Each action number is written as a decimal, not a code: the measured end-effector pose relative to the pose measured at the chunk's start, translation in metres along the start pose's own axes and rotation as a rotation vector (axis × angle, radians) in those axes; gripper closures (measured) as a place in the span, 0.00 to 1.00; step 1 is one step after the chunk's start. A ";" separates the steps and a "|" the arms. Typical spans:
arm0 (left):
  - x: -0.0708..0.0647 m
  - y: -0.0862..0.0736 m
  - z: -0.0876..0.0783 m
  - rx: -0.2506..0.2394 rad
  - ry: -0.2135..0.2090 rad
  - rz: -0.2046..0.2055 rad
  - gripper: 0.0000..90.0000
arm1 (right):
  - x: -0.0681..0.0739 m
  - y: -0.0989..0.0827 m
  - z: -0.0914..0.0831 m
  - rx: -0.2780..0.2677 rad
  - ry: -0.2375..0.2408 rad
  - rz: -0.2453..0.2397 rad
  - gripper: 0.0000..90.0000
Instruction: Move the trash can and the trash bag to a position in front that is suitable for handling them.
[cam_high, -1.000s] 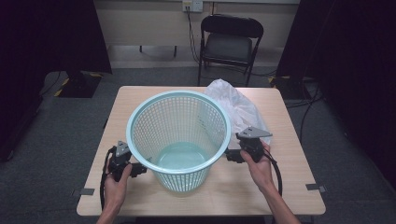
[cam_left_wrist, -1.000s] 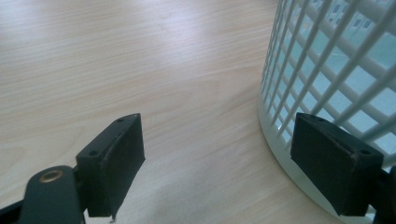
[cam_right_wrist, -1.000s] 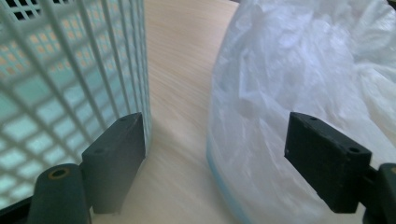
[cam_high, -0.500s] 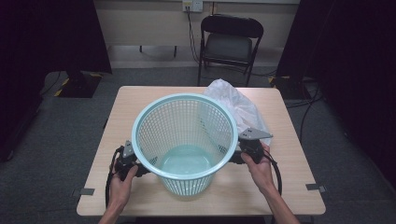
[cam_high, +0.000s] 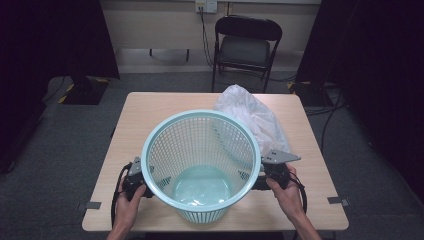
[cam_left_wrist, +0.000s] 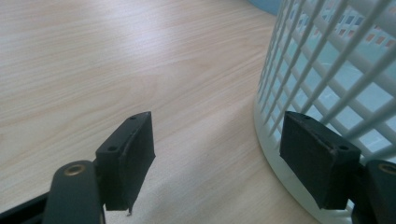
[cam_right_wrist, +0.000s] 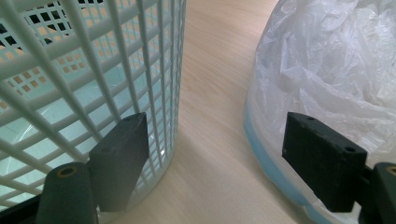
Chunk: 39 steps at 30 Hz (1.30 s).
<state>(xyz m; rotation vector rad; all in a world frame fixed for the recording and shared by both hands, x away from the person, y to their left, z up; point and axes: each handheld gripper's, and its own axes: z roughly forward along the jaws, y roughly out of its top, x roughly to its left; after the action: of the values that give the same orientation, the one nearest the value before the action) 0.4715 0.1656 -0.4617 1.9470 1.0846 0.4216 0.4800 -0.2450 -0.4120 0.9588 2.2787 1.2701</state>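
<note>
We count one mesh basket standing near the bench's front edge, nothing inside it, and one white plastic bag behind, toward the right edge. Our left gripper and right gripper flank the basket, jaws released, grasping nothing.

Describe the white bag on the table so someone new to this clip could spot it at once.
Start at the wooden table, where a pale teal mesh basket stands near the front edge. Behind the basket's right side lies the crumpled plastic bag, toward the table's far right corner. It is the one soft, translucent white thing there, with a blue band low on its side.
</note>
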 end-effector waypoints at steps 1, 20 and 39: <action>0.000 0.000 0.000 0.000 0.000 -0.002 0.29 | 0.000 0.000 0.001 0.001 -0.002 0.002 0.25; 0.013 -0.011 0.011 0.065 0.014 0.002 0.21 | -0.057 -0.010 0.034 0.076 -0.090 0.033 0.29; 0.024 -0.027 0.023 0.115 0.099 0.049 0.17 | -0.076 -0.041 0.038 0.138 -0.077 0.019 0.97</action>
<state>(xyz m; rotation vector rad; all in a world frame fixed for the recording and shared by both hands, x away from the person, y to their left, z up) 0.4850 0.1812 -0.4993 2.0753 1.1481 0.4970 0.5403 -0.2913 -0.4682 1.0596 2.3269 1.0758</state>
